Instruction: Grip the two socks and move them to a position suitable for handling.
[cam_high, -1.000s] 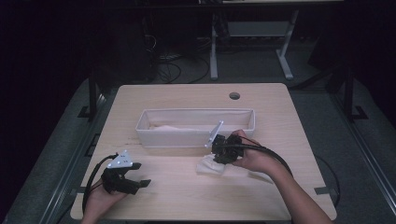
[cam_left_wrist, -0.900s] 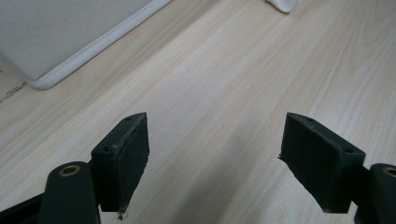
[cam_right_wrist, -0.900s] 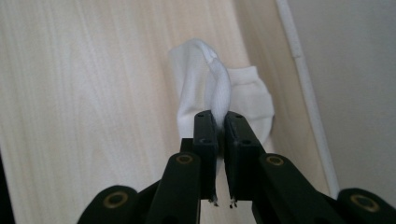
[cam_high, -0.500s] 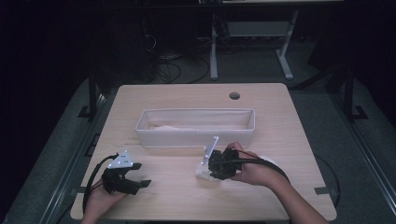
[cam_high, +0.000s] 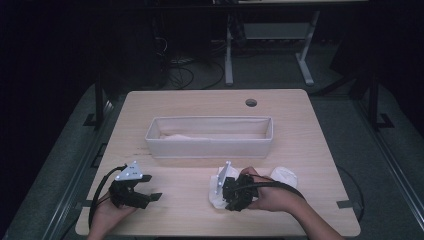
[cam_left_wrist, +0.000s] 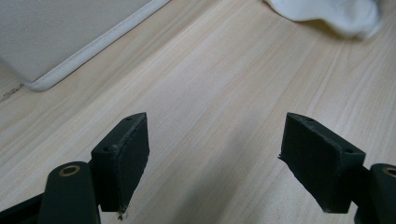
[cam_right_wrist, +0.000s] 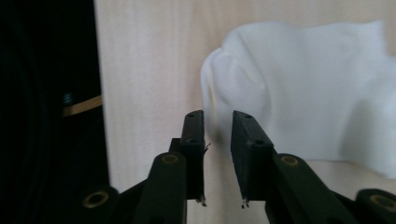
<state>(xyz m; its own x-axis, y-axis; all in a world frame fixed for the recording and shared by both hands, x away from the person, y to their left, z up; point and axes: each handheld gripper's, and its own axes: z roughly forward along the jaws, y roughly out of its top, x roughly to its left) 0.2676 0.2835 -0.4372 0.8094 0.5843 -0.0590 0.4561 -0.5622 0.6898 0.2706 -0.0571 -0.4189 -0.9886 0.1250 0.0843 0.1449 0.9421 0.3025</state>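
Note:
A crumpled white cloth (cam_high: 215, 196) lies on the wooden table (cam_high: 300, 130) near its front edge. My right gripper (cam_high: 226, 197) hangs right over it, pointing down. In the right gripper view the cloth (cam_right_wrist: 303, 93) spreads ahead of the gripper (cam_right_wrist: 217, 116). The jaws have just been opening; a narrow gap shows, with the cloth's edge at the tips and no pad pressing on it. At the front left my left gripper (cam_high: 150, 187) rests low and wide open (cam_left_wrist: 215, 149) over bare wood.
A long white fabric bin (cam_high: 210, 147) stands across the table's middle with pale cloth (cam_high: 180, 136) inside; its wall (cam_left_wrist: 70, 37) shows in the left gripper view. A second white cloth (cam_high: 284, 176) lies right of my right hand. A round cable hole (cam_high: 251, 102) sits at the back.
My right gripper has come from beside the bin toward the front edge and lower, the white cloth along with it, and its jaws have parted. The left gripper has stayed put.

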